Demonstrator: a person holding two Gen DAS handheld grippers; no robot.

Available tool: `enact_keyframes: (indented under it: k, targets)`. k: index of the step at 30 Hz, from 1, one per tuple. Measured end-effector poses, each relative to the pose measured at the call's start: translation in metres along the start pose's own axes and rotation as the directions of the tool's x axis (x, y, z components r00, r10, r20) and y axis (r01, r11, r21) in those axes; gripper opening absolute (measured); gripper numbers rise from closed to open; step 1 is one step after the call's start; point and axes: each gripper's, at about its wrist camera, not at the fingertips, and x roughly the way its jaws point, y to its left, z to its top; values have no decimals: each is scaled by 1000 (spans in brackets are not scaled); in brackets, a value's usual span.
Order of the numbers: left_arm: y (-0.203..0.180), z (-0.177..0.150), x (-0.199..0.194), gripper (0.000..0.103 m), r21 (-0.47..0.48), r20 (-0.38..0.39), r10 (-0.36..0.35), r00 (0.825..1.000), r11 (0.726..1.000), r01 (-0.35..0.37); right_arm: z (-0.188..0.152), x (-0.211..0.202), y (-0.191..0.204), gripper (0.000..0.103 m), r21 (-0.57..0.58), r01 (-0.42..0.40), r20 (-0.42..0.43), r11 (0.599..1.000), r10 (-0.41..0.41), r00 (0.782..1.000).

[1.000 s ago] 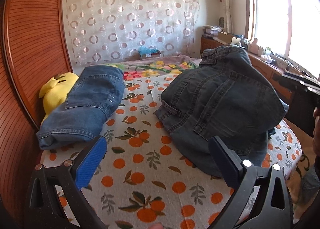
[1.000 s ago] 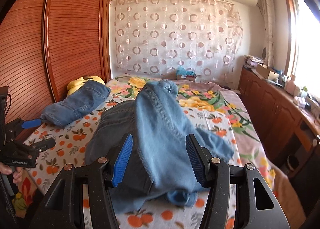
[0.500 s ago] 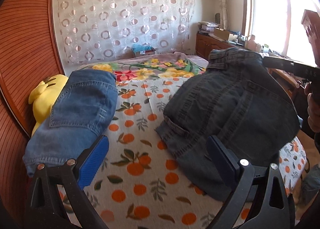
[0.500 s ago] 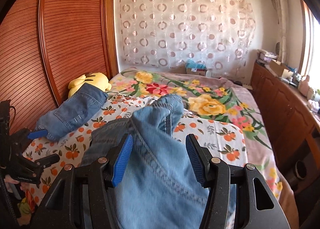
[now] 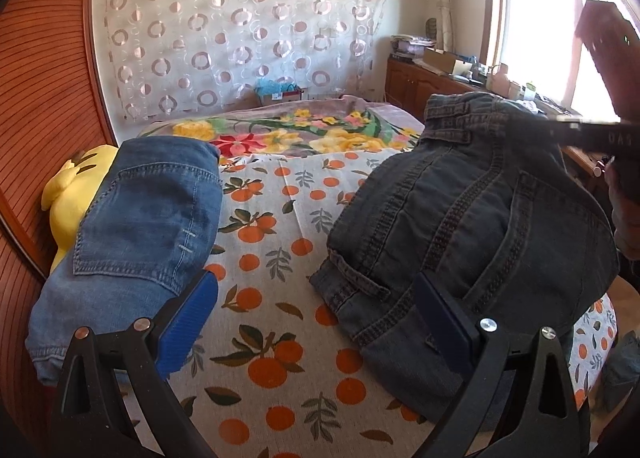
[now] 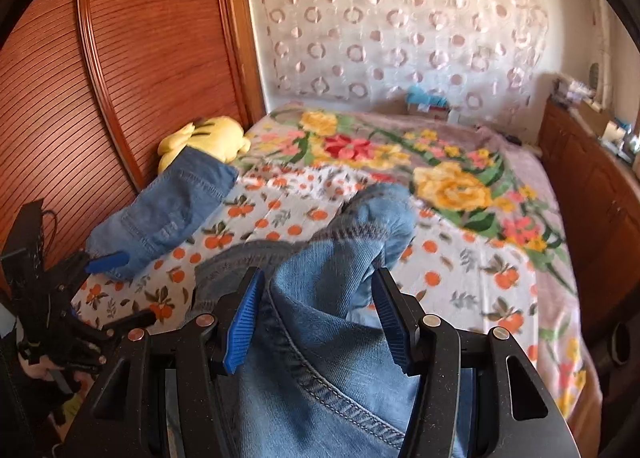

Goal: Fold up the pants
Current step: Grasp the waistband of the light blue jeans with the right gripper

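Two pairs of denim pants on a white bedsheet printed with oranges and green leaves (image 5: 272,242). At the left, against a yellow plush toy (image 5: 68,194), a folded pair of mid-blue jeans (image 5: 148,218), back pocket up, lying flat with one end over the toy. At the right, well apart from it, a loose rumpled heap of washed denim jeans (image 5: 460,218), dark and shadowed in the left wrist view, waistband and seams uppermost, reaching the near right edge of the bed.

Left gripper (image 5: 314,284): blue-padded fingers spread wide, nothing between them but the sheet and the near corner of the heap, pointing down over the strip between the two pairs.

Right gripper (image 6: 320,278): above the rumpled heap, seen here as pale blue denim (image 6: 340,358) filling the space between its blue pads. Jaws wide, just now closing a little, with the cloth between them but no clear pinch on it.

Beyond the printed sheet, a pink blanket with large yellow and red flowers (image 5: 280,138). Behind the bed, a sheer curtain patterned with rings (image 5: 240,46). Along the left side, a reddish slatted wooden wardrobe (image 6: 120,78).
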Motion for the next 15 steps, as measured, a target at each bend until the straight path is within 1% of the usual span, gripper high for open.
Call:
enact_keyframes:
  k: [1, 2, 3, 4, 5, 8, 15]
  targets:
    - [0, 2, 1, 99, 3, -1, -4, 1000, 1000, 4, 0, 0, -3, 41, -1, 0, -2, 1000, 0, 1000]
    - [0, 3, 2, 99, 5, 0, -4, 1000, 1000, 4, -2, -2, -3, 31, -8, 5, 3, 1000, -5, 1000]
    - [-1, 4, 2, 99, 10, 1, -7, 1000, 1000, 7, 0, -3, -3, 26, -14, 12, 8, 1000, -12, 1000]
    - [-1, 5, 3, 99, 14, 1, -7, 1000, 1000, 7, -2, -8, -5, 16, -14, 12, 14, 1000, -12, 1000]
    - [-2, 6, 3, 99, 19, 2, -7, 1000, 1000, 7, -5, -13, -7, 12, -7, 18, 22, 1000, -18, 1000]
    - [-5, 9, 0, 99, 23, 9, -13, 1000, 1000, 13, -18, -34, -17, 7, 30, 2, 54, 1000, -4, 999]
    - [-14, 6, -20, 99, 27, 39, -23, 999, 999, 22, -68, -86, -22, 6, 70, -30, 113, 997, 22, 993]
